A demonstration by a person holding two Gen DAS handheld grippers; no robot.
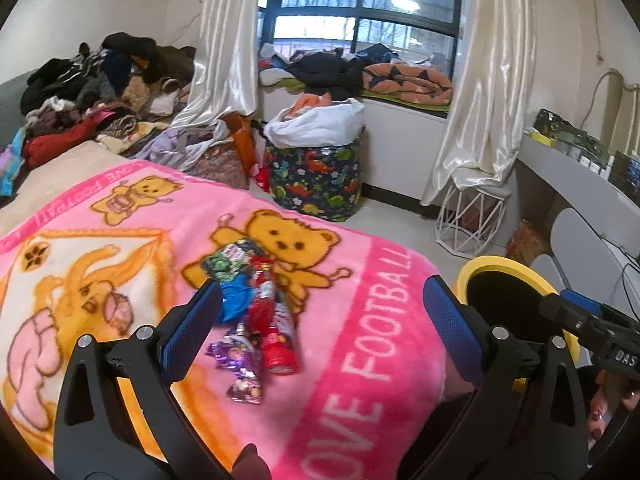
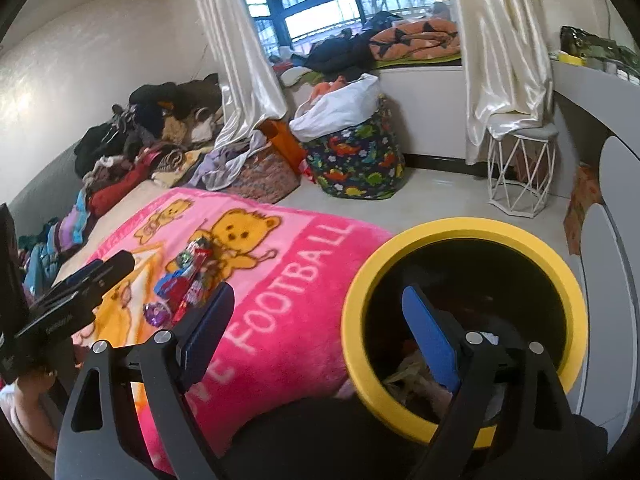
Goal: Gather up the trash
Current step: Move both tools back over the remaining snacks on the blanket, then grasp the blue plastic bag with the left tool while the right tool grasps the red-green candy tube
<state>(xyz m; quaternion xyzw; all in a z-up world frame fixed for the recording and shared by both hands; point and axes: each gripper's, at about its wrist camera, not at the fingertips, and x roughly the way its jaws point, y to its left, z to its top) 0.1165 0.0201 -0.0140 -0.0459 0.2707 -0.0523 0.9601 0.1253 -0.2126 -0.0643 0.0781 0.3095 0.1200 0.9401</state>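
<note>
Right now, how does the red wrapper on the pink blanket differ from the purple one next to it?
The red wrapper is longer and lies straight, running from the teddy bear print toward the camera; the purple wrapper is shorter and crumpled. The red wrapper sits in the middle of the pile, while the purple wrapper lies at the near edge. Both rest loose on the pink blanket, neither in the yellow-rimmed bin.
</note>
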